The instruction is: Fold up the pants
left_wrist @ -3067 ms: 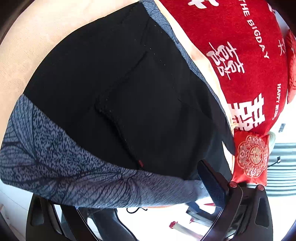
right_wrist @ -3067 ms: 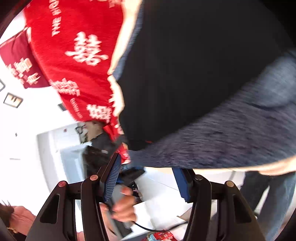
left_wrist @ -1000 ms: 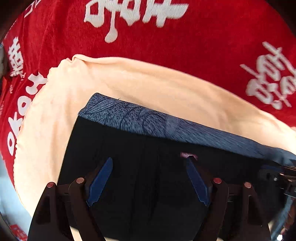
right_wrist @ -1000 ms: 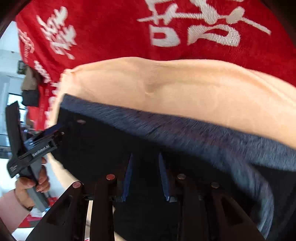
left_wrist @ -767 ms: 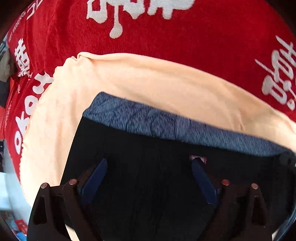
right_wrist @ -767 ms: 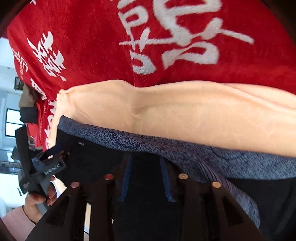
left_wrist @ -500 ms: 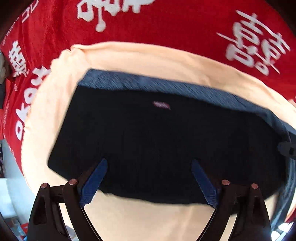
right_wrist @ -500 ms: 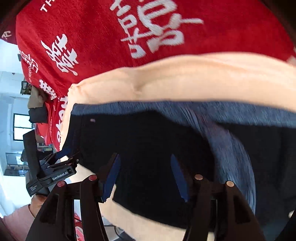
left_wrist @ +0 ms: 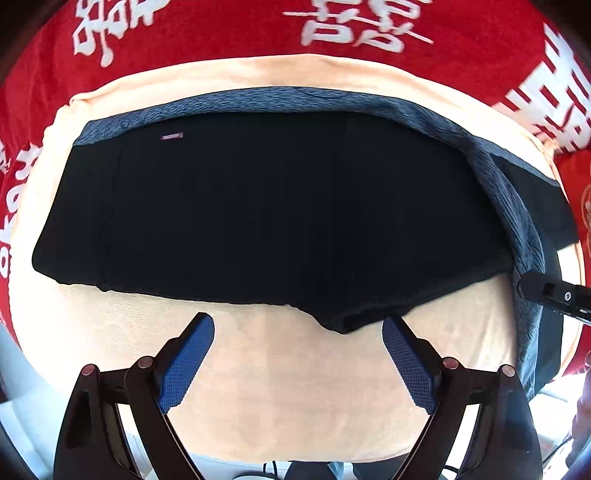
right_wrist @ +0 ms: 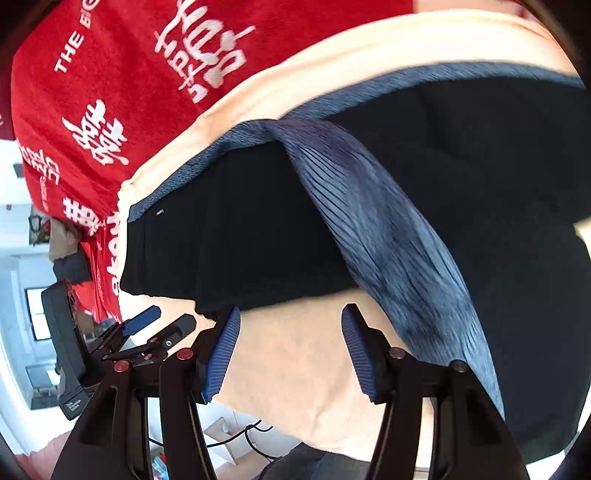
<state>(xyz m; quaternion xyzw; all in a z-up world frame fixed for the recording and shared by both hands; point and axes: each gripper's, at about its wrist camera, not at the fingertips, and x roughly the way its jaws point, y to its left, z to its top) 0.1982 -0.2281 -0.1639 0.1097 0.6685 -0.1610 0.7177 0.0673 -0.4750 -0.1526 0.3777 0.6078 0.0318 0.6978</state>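
Observation:
The black pants [left_wrist: 266,206] with a blue-grey patterned band [left_wrist: 280,101] lie folded on a peach cloth [left_wrist: 295,387]. My left gripper [left_wrist: 297,347] is open and empty, just short of the pants' near edge. My right gripper [right_wrist: 290,332] is open and empty over the peach cloth, just short of the pants [right_wrist: 251,229]. The folded-over patterned band [right_wrist: 388,236] runs diagonally across them. The right gripper's tip shows in the left wrist view [left_wrist: 554,293], and the left gripper shows in the right wrist view [right_wrist: 147,325].
A red blanket with white characters [left_wrist: 221,29] lies beyond the peach cloth, also in the right wrist view [right_wrist: 110,92]. The cloth's near edge [left_wrist: 295,458] drops to the floor with cables [right_wrist: 236,435]. A room with a window [right_wrist: 37,314] lies at left.
Both grippers have let go of the pants and pulled back toward the near edge. The right gripper has opened. The pants now lie flat, folded over, with more peach cloth showing in front.

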